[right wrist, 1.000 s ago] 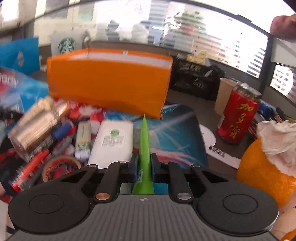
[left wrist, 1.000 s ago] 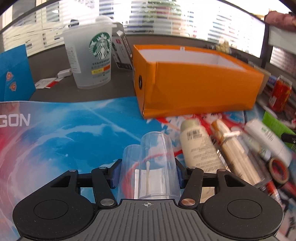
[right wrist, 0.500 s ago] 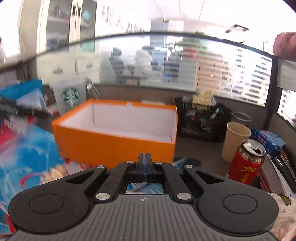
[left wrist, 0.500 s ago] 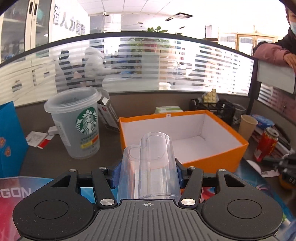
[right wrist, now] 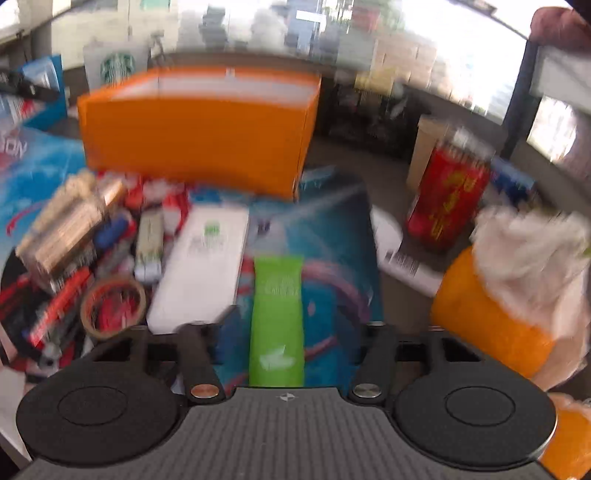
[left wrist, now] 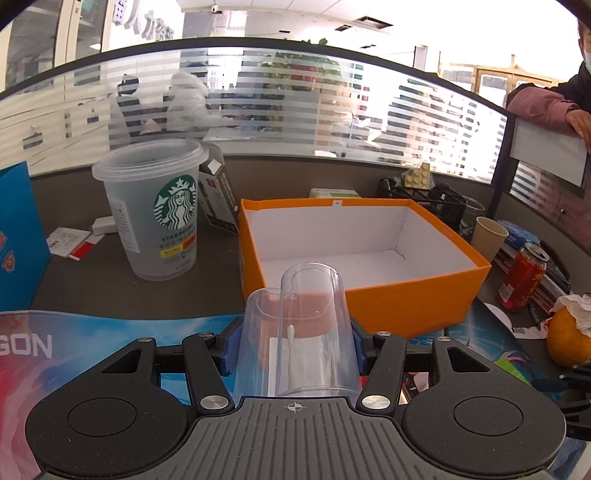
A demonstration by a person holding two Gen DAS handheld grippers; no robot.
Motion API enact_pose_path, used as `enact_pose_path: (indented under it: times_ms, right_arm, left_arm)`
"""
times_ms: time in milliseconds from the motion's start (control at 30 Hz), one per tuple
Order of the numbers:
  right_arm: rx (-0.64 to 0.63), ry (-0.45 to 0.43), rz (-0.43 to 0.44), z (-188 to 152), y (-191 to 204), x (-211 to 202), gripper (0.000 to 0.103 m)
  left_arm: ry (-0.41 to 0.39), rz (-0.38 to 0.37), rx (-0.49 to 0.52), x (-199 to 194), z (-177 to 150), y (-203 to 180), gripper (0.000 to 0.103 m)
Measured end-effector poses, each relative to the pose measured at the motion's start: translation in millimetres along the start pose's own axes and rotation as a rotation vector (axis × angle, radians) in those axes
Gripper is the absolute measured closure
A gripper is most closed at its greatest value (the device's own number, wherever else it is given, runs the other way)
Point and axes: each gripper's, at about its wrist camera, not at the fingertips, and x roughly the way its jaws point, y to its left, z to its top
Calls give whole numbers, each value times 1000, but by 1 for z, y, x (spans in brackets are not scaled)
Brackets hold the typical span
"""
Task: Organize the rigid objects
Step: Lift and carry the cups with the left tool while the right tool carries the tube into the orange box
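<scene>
Gripping a clear container [left wrist: 303, 332], left fingers [left wrist: 231, 350]; right fingers opening around green tube [right wrist: 277, 314].

We are in an open-plan office. Behind the bench [left wrist: 92, 291] runs a long glass partition [left wrist: 295, 103] with frosted stripes, and through it we make out people seated at desks. Above, we see a panelled ceiling [left wrist: 303, 14] with vents and large lettering on a wall [left wrist: 144, 22]. The bench itself carries desk clutter: a coffee-shop cup [left wrist: 155, 210], a paper cup [left wrist: 489, 238], a red drink can [left wrist: 524, 277], a black wire desk organiser [left wrist: 428, 195] and a printed desk mat [left wrist: 74, 343]. At the right a person's sleeve [left wrist: 535, 107] rests on a low divider panel [left wrist: 546, 155].
</scene>
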Motion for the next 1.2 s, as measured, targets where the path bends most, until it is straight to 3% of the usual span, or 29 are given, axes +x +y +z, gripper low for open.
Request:
enact_pose_path:
  times_ms: [100,167,400,600,700,800,967,1067,1200]
  right_arm:
    - [33,-44,25,-2,-2,5,84]
    - [2,-57,-5,-1,5,6,92]
    - [94,-142,35,20,-11,-9,93]
    - [191,-281,199,93,-24,-25,93]
    - [215,-297,265,141,-24,-13,93]
    - [252,-251,316,190,-23,15,93]
    - [270,-131,280,245,-13,70,93]
    - [261,-25,260,256,-4,105,92]
    - [215,87,217,245,13,139,92]
  left_arm:
    - [2,-9,18,-1,-1,-6,49]
    - [11,-20,20,1,-1,-8,49]
    - [-4,-28,28,0,13,-9,49]
    - [7,-31,27,26,58,-17,49]
    - [47,-16,21,55,83,-22,49]
    - [131,9,-3,96,101,-25,49]
    - [273,66,-32,161,102,-29,49]
    - [318,91,-1,182,92,-35,49]
    - [367,109,70,197,78,-46,49]
